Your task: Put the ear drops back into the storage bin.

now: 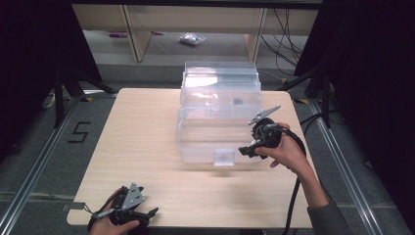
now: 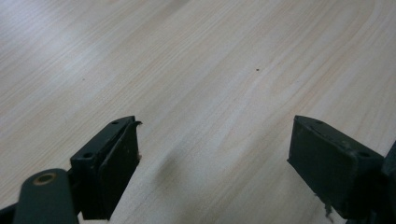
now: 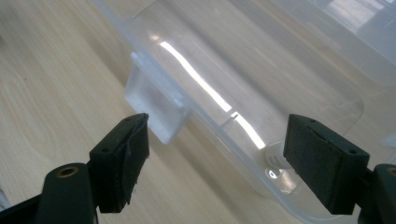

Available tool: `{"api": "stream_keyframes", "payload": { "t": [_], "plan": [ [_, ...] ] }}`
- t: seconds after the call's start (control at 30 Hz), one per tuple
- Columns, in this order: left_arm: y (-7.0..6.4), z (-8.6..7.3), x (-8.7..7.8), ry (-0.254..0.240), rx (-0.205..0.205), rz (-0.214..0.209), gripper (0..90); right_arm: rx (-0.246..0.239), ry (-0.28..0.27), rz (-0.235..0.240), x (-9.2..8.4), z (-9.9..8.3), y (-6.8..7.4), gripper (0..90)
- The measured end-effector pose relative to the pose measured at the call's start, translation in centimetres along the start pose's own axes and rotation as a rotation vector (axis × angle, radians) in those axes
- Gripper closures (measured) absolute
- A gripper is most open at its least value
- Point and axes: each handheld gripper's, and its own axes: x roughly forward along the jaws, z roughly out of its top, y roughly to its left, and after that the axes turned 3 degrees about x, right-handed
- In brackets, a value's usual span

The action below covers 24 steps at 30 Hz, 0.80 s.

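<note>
High view: right gripper [image 1: 246,149] held in the right hand [image 1: 284,152] at the front right corner of the clear plastic box [image 1: 219,117], forearm coming up from the table's near right edge, cable trailing down past the wrist. Jaws set wide apart, nothing clamped; in the right gripper view they point at the box's front rim, near its latch tab [image 3: 154,109], box wall between them but not pressed. Left gripper [image 1: 147,214] sits low at the near left edge of the table [image 1: 142,142], left hand [image 1: 110,223] wrapped round it, grey plate on top. Left gripper view: jaws spread wide over bare wood, holding nothing. Box stands at the middle of the far half of the table, lid tipped up at the back. Table is light wood grain. Around it grey floor, a "5" marked at left, black stands, cables, shelving at the back.
</note>
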Motion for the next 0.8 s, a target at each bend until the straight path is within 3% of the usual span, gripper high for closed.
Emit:
{"api": "stream_keyframes", "payload": {
  "t": [0.1,0.27,0.3,0.37,0.43,0.5,0.53,0.6,0.63,0.67,0.73,0.8],
  "plan": [
    [0.0,0.0,0.2,0.001,-0.006,-0.005,15.6,0.019,0.011,0.001,-0.1,-0.2,0.5,23.3],
    [0.2,0.1,0.1,0.005,0.020,-0.005,15.6,-0.017,0.000,0.013,0.1,-0.7,0.8,23.3],
    [0.2,0.1,0.1,0.005,0.018,-0.003,15.6,0.000,0.005,0.013,0.1,-0.8,1.0,23.3],
    [0.0,0.0,0.1,-0.004,-0.011,-0.008,15.6,-0.013,-0.002,0.018,0.2,-1.0,1.1,23.3],
    [0.1,0.1,0.1,0.004,0.013,-0.007,15.6,-0.033,-0.016,0.017,0.2,-1.3,1.2,23.3],
    [0.1,0.1,0.2,0.006,0.013,-0.004,15.6,-0.011,-0.006,0.017,0.1,-1.5,1.5,23.2],
    [0.0,0.1,0.2,0.005,0.013,0.001,15.6,-0.028,-0.009,0.024,0.2,-1.6,1.4,23.1],
    [0.1,0.1,0.2,0.005,0.016,-0.006,15.6,0.000,-0.007,-0.002,0.1,-1.8,1.6,22.8],
    [0.0,0.0,0.2,0.004,-0.005,-0.007,15.6,-0.009,-0.014,0.026,0.1,-1.8,1.7,22.7],
    [0.0,0.0,0.1,0.000,0.006,-0.007,15.6,-0.002,-0.028,0.020,0.2,-2.0,1.9,22.7],
    [0.1,0.1,0.1,-0.002,0.011,-0.007,15.6,-0.040,-0.043,0.021,0.2,-2.1,1.8,22.3],
    [0.1,0.1,0.1,0.000,0.011,-0.007,15.6,-0.018,-0.020,0.031,0.0,-2.3,2.4,22.1]
  ]
}}
